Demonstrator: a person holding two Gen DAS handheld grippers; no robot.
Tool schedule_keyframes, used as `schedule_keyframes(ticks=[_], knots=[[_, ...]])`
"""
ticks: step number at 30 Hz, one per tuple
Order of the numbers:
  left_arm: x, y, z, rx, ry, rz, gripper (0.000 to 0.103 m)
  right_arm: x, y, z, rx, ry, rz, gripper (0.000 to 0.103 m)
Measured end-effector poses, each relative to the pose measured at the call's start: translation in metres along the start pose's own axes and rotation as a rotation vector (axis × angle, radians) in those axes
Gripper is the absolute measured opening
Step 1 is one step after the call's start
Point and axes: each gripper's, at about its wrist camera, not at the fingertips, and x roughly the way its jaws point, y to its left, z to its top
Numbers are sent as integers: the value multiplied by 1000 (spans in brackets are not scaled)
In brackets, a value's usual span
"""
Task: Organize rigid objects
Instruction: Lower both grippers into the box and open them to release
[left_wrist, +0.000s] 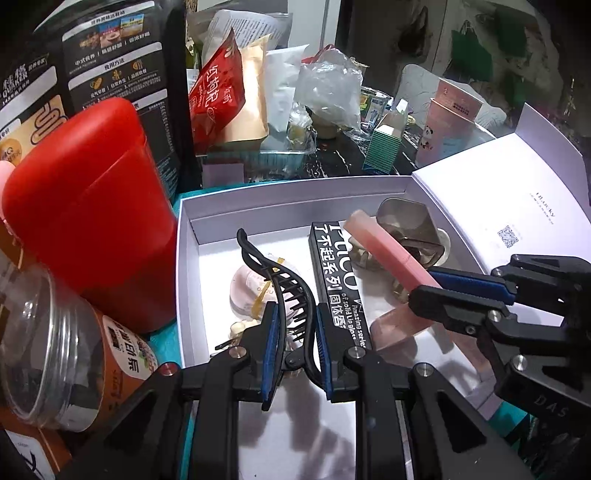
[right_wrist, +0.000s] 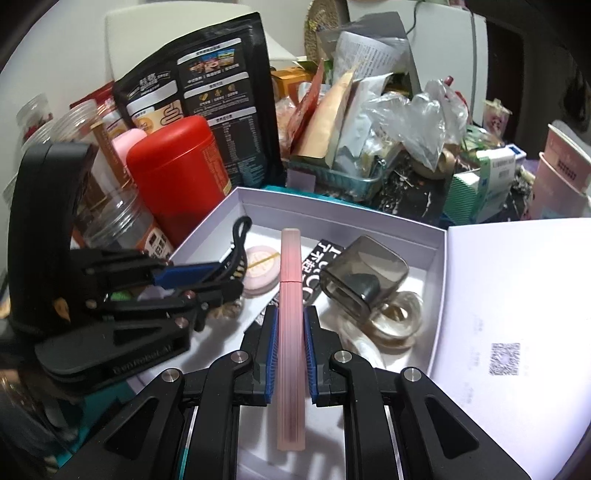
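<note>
I read "of solid Lip glaze" and "Amazing series" on the black carton (left_wrist: 338, 291), "QUAKER" on the black pouch (left_wrist: 22, 79), and "DAS" on the right tool (left_wrist: 428, 291).

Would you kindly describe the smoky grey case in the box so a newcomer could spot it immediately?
Find the open white box in front of the red canister. At the box's far right corner, beside the black lip-glaze carton, the smoky grey case lies on some pale rings. It is the only translucent, dark, rounded-square thing there.
</note>
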Motion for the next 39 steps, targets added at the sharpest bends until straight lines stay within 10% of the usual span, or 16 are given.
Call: schedule_keyframes(ticks=[15, 23, 39], knots=[[2, 11, 4, -4, 1, 36, 20, 30, -5, 12, 122, 43, 1, 15], [2, 10, 6, -15, 26, 85, 20, 18, -2, 11, 111, 19, -15, 42], [-42, -1, 6, -28, -35, 114, 20, -27, 9, 3, 48, -29, -58, 47]])
